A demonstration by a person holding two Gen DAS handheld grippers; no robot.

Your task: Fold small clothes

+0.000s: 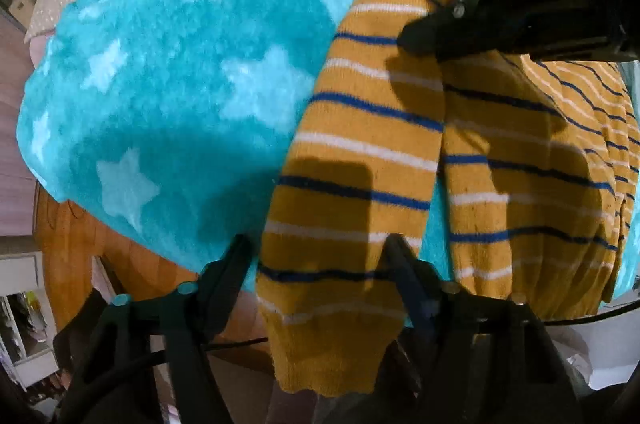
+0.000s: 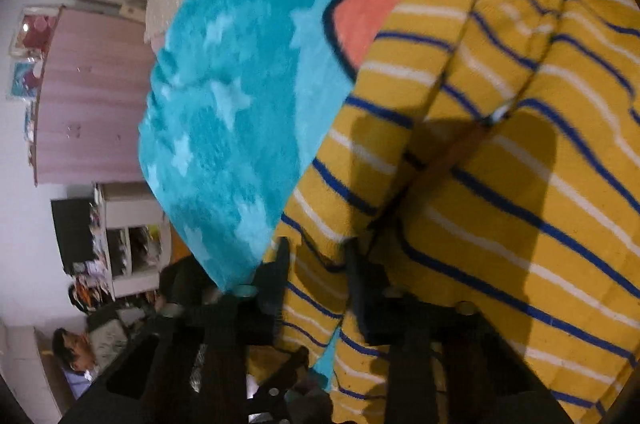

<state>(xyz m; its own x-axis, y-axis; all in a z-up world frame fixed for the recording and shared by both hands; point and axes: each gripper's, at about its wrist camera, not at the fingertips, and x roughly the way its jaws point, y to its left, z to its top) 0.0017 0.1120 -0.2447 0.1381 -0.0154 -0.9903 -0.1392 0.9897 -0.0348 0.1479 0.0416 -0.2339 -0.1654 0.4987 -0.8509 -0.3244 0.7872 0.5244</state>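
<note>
Teal star blanket (image 1: 168, 95); striped trousers' (image 1: 360, 151) leg runs twelve-to-six between left gripper's (image 1: 320, 256) spread jaws; right gripper (image 2: 316, 264) straddles fabric, grip unclear.

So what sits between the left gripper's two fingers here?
In the left wrist view, the cuffed end of a striped yellow trouser leg lies between the open left gripper fingers, over the turquoise star blanket.
</note>
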